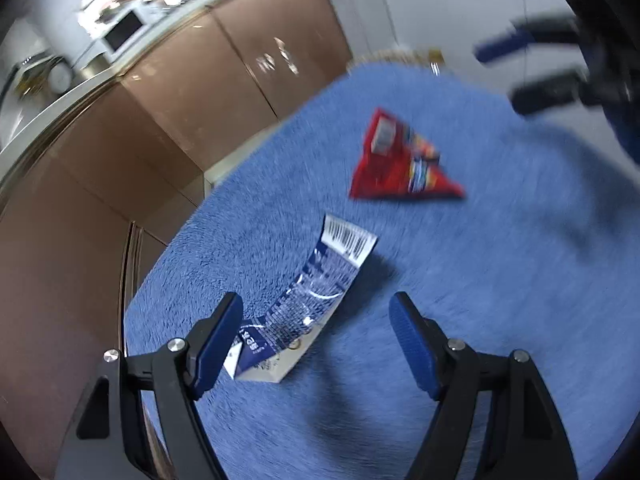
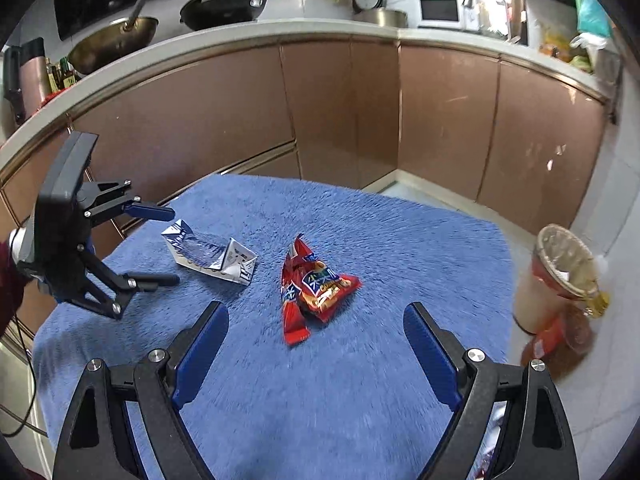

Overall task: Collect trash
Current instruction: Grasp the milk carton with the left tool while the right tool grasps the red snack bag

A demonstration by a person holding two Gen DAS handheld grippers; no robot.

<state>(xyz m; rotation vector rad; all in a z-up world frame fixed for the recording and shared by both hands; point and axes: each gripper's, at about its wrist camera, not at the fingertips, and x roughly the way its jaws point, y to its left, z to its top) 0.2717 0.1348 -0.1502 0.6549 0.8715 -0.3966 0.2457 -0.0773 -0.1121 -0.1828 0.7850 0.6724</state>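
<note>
Progress: nothing collected yet, by my read; both pieces of trash lie on the blue fleece cover (image 2: 360,380). Left gripper (image 1: 316,312) spread wide, empty, one pad just beside the flattened blue-and-white carton (image 1: 308,300), which lies crumpled, barcode end up. Centre: red snack wrapper (image 2: 314,288), creased, tented, ahead of the right gripper (image 2: 316,320), also spread and empty. Far right, off the cover: lined bin (image 2: 560,268), likely destination. Both items remain.
</note>
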